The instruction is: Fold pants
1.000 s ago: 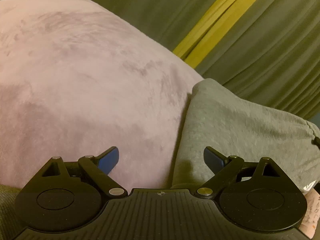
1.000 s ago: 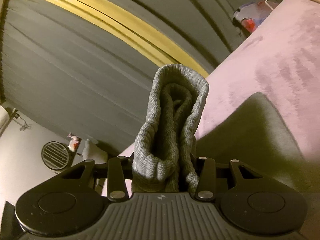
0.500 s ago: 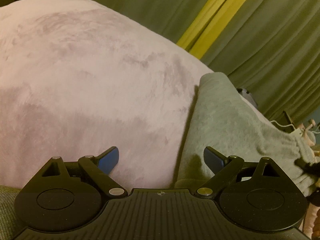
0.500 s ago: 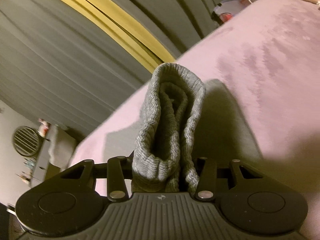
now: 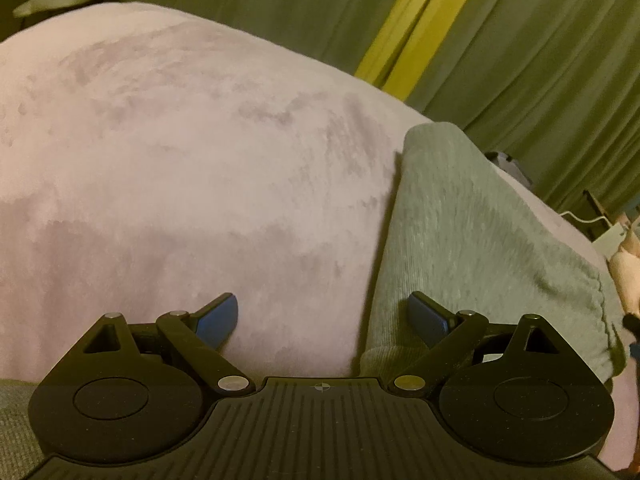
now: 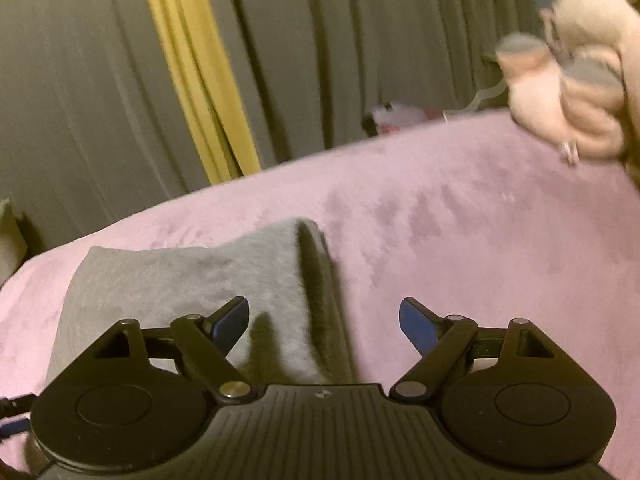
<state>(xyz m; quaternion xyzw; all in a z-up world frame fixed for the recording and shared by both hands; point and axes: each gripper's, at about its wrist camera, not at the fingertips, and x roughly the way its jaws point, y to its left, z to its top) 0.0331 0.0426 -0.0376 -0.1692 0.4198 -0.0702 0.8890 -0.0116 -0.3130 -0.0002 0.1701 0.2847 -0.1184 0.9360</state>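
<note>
The grey pants (image 6: 188, 280) lie folded on the pink blanket (image 6: 460, 240). In the left wrist view the same pants (image 5: 472, 232) stretch away at the right. My right gripper (image 6: 323, 322) hovers over their near edge, its jaws opening wide, with nothing pressed between the blue pads; the fabric lies below them. My left gripper (image 5: 323, 320) is open above the line where the pants meet the blanket (image 5: 180, 160), its right fingertip (image 5: 426, 318) over grey cloth, the left one over pink.
Grey-green curtains (image 5: 520, 60) with a yellow stripe (image 5: 412, 28) hang behind the bed. A plush toy (image 6: 572, 80) sits blurred at the upper right of the right wrist view. Small items and a cable (image 5: 580, 216) lie past the bed's far edge.
The right gripper, earlier shut on a bunched ribbed part of the pants, has let go and opened; the pants now lie flat. Its view rolled and dipped. The left gripper drifted slightly.
</note>
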